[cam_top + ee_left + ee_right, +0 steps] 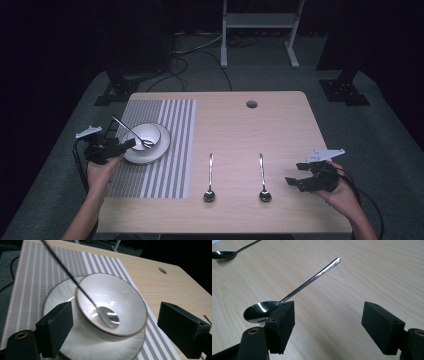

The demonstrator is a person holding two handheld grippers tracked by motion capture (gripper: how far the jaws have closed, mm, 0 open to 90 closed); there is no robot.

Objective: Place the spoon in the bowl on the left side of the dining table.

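A white bowl [145, 134] stands on a white plate [164, 141] on a striped placemat [165, 172]. A spoon [129, 129] rests in the bowl, its handle leaning up toward the far left. My left gripper [122, 140] is open just left of the plate; its jaws stand wide on either side of the bowl [117, 295] and spoon [107, 317], touching neither. Two more spoons lie on the bare wood, one [209, 181] in the middle and one [263, 180] to its right. My right gripper [296, 174] is open beside the right spoon [287, 296], holding nothing.
The wooden table [280, 130] has a round cable hole [251, 104] at its far edge. A white metal frame [260, 22] and dark stands are on the floor beyond. The second spoon's bowl [223, 254] lies at the upper left of the right gripper view.
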